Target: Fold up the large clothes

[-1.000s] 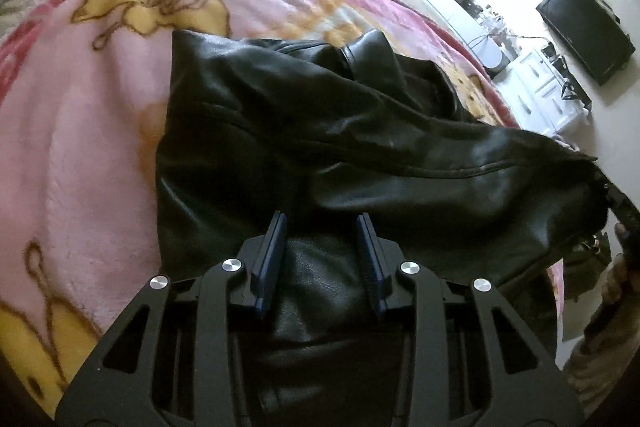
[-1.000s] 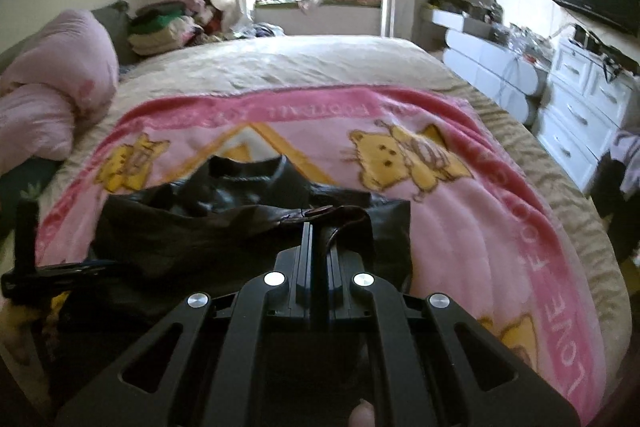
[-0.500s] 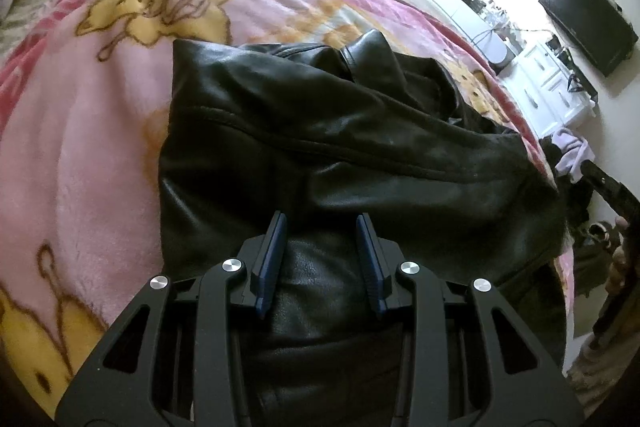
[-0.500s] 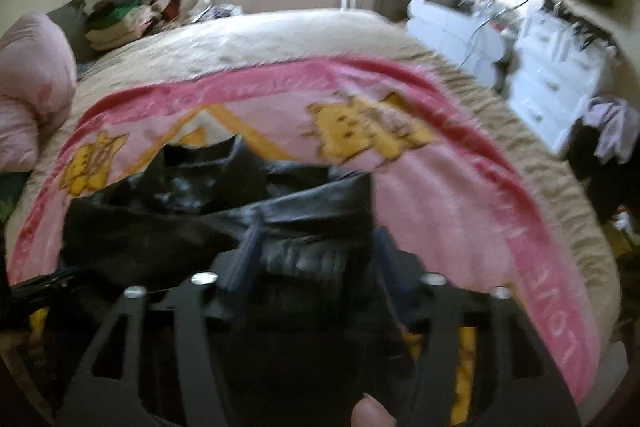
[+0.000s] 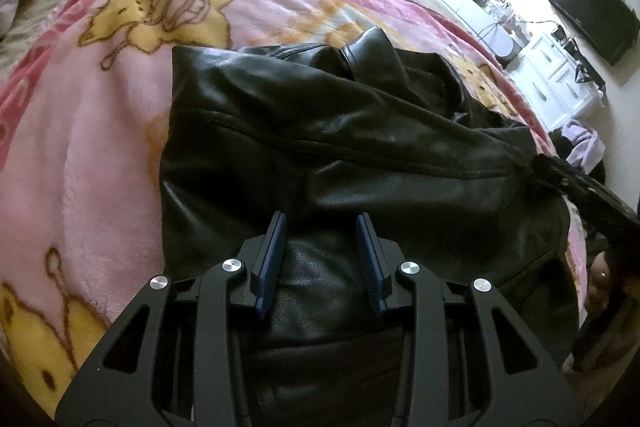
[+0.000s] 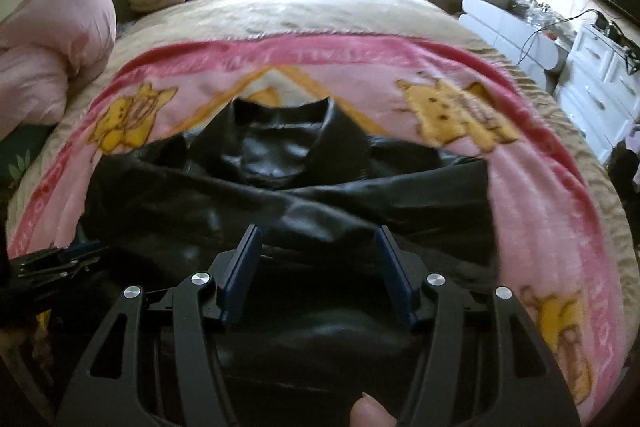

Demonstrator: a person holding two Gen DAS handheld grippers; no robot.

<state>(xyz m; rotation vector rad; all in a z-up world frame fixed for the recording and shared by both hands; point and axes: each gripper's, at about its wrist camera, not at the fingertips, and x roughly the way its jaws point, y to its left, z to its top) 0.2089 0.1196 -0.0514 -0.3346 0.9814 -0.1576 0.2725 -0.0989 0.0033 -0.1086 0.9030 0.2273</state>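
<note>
On the pink cartoon blanket (image 6: 532,187), with each hand-held gripper — left (image 5: 321,227), right (image 6: 316,239) — parted and empty, pinch the black leather jacket (image 5: 320,131) hem evenly before folding upward.

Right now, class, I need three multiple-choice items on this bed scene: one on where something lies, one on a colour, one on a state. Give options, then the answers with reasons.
1. Where does the jacket lie?
A. on the blanket
B. on the dresser
C. on the floor

2. What colour is the jacket?
A. brown
B. black
C. white

3. How is the right claw?
A. shut on a sleeve
B. shut on nothing
C. open

Answers:
1 A, pink blanket shows all around the jacket.
2 B, its leather is glossy black in both views.
3 C, its blue pads stand wide apart with nothing between them; the left claw is open too.
</note>
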